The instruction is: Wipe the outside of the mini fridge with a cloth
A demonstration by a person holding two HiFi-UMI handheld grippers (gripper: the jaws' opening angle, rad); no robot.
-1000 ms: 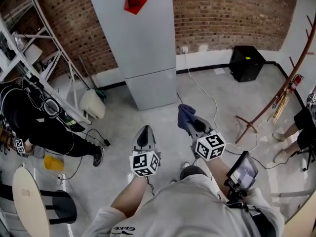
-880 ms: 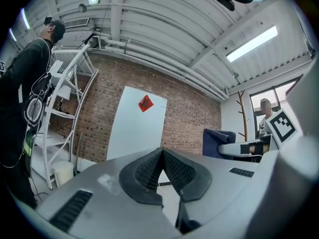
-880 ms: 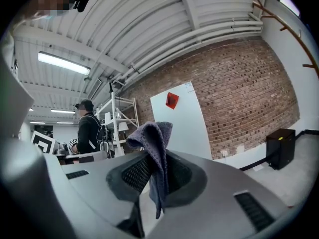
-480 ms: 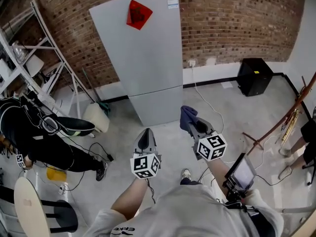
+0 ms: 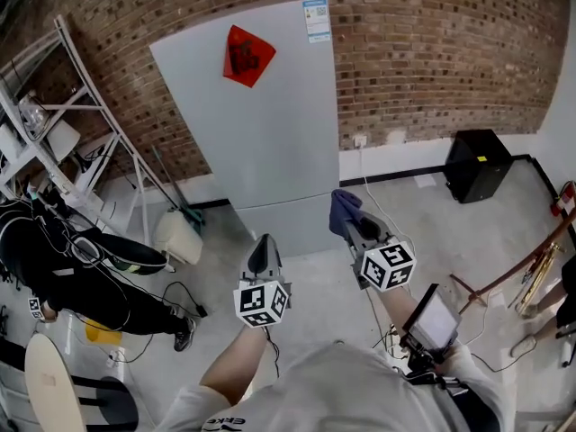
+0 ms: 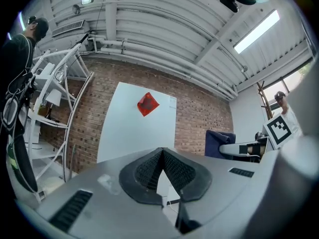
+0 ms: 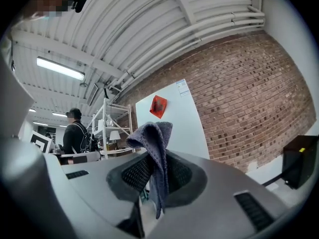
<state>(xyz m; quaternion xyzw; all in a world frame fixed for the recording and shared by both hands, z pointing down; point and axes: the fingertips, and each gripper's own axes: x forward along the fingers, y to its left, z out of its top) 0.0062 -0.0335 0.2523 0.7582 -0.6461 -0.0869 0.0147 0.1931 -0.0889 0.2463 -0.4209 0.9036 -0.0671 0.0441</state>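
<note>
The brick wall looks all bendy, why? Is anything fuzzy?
Head view: the wide lens bows the brick wall and tilts the fridge. Left gripper view: black rounded corners, and a ceiling light glares white. Right gripper view: the cloth is sharp, and the wall curves there too.

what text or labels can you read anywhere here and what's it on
Nothing reads clearly.
Sticker at the fridge top corner: print too small.
Red diamond on the fridge door: dark mark, blurred.
Yellow label on the black box: too small.
Marker cubes: square patterns, no words.
</note>
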